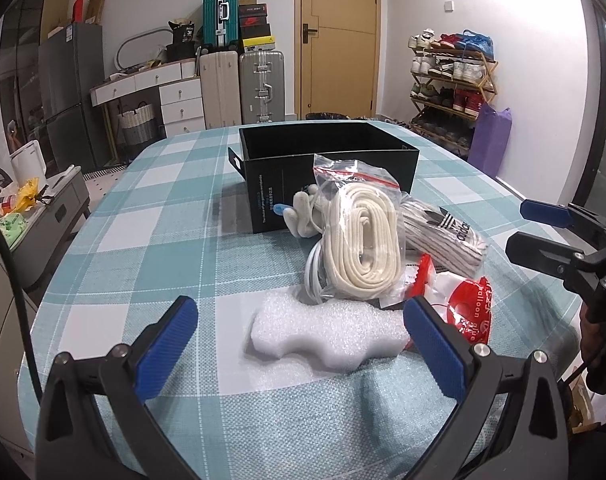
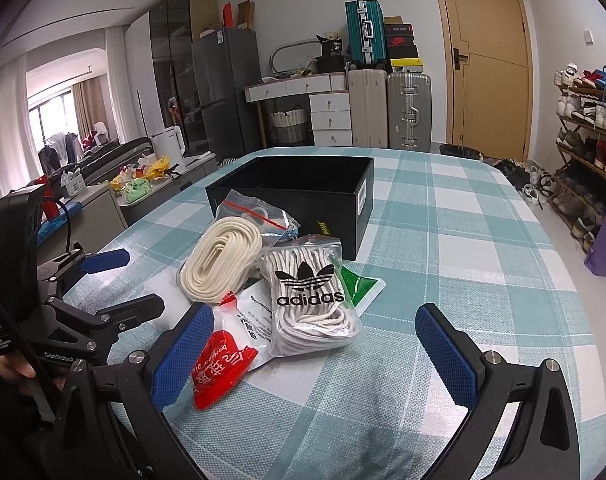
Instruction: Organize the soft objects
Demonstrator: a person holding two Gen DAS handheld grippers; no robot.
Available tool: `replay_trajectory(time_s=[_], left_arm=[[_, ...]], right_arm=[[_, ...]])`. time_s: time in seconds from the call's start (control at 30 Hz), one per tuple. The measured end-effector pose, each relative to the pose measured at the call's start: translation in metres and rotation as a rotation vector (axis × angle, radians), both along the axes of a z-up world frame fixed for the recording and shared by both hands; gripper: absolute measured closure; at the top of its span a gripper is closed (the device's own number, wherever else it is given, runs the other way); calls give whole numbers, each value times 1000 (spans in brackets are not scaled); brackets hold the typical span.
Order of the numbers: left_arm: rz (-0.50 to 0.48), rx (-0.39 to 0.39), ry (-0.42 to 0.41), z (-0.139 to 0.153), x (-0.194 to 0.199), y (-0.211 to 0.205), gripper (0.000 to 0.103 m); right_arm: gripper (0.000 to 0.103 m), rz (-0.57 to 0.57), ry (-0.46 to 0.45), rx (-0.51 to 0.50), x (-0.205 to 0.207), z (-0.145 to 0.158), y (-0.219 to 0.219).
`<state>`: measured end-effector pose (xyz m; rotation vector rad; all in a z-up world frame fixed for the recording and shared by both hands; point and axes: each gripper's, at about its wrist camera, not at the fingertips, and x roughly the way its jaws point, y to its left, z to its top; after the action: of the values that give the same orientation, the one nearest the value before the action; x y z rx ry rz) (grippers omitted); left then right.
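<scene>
I count 1 black box (image 1: 327, 156), 2 clear zip bags of laces: cream (image 1: 363, 240) and adidas (image 2: 309, 300). Also 1 white foam block (image 1: 327, 332), 1 white glove (image 1: 305, 216), 1 red balloon-glue pkt (image 2: 219, 368), 1 green pkt (image 2: 353, 284). My 2 grippers (image 1: 301, 344) (image 2: 315, 352).

1. The desk (image 1: 115, 216) has a blue and white checked cloth.
2. A black box (image 1: 327, 160) sits in the middle, toward the far edge.
3. Nearer lie white foam (image 1: 323, 332), a rope bag (image 1: 363, 240), a laces bag (image 2: 311, 300) and a red packet (image 2: 219, 364).

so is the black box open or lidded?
Open. The black box has no lid; its dark interior shows from above. What's inside, cannot tell.
</scene>
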<state>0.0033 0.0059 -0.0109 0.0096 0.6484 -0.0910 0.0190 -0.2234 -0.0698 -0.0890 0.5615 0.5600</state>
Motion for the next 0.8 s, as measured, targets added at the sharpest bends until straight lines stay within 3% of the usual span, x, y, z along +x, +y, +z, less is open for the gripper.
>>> replay_trajectory(time_s=[0.8], left_arm=[[-57, 11, 68, -9, 9, -11, 0]], right_arm=[[0, -1, 34, -5, 7, -4, -2]])
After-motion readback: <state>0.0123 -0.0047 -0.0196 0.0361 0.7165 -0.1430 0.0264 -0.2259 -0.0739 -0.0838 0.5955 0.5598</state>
